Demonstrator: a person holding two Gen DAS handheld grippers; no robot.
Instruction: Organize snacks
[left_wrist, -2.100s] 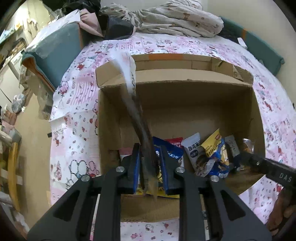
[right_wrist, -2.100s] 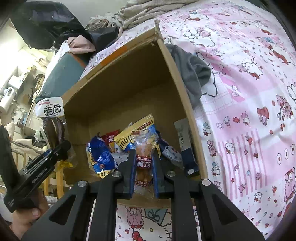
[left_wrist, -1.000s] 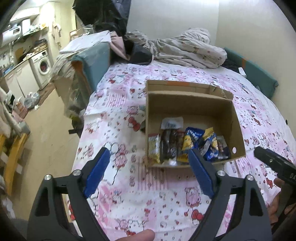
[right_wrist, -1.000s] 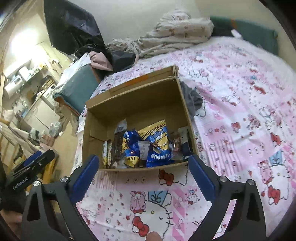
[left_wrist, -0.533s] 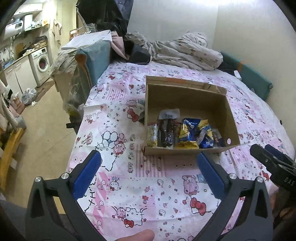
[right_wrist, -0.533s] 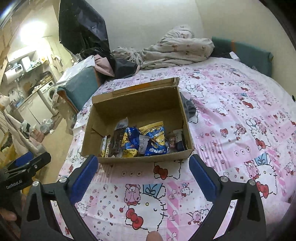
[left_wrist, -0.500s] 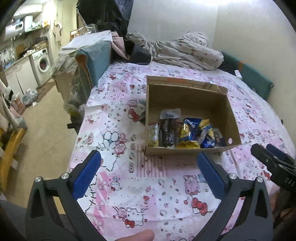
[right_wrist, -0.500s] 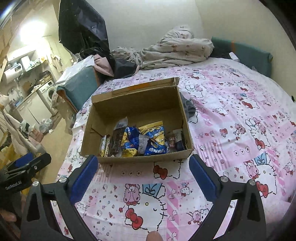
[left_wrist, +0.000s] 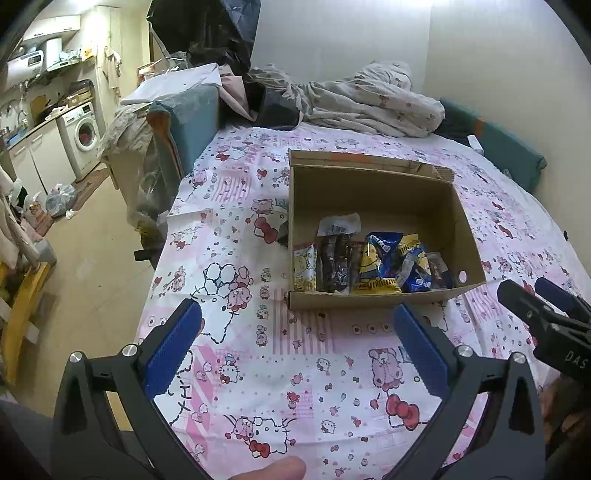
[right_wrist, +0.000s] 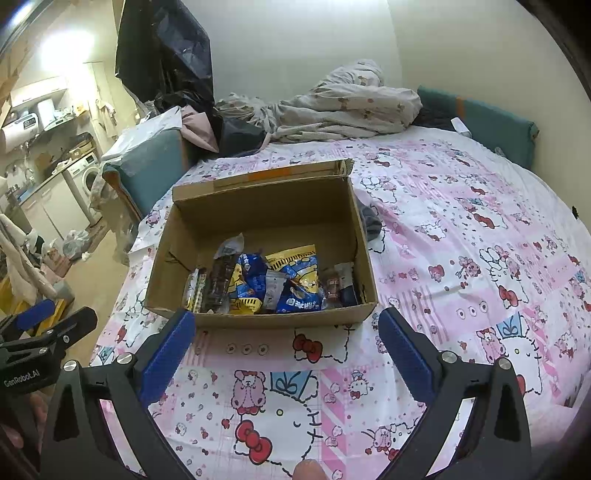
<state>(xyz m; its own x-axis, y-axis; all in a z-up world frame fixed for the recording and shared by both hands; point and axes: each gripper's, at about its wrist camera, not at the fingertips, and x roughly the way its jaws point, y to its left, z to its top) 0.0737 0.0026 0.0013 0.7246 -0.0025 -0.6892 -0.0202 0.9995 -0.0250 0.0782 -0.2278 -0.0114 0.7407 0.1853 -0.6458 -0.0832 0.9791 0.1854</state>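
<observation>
On the bed (left_wrist: 258, 369), with its pink cartoon-print sheet, a cardboard box (left_wrist: 373, 299) stands open, and every snack packet in view lies inside it, packed in a row along the near wall: a yellow packet (left_wrist: 304, 267) at the left, a dark one (left_wrist: 334, 258) beside it, blue and yellow bags (left_wrist: 384, 262) toward the right. No packet shows loose on the sheet. Both tools hang short of the box, apart from it. The left tool (left_wrist: 295, 345) has its jaws spread wide and holds nothing; the right tool (right_wrist: 286, 349) is likewise spread and empty. Judging by this, the gathering looks finished or nearly so.
</observation>
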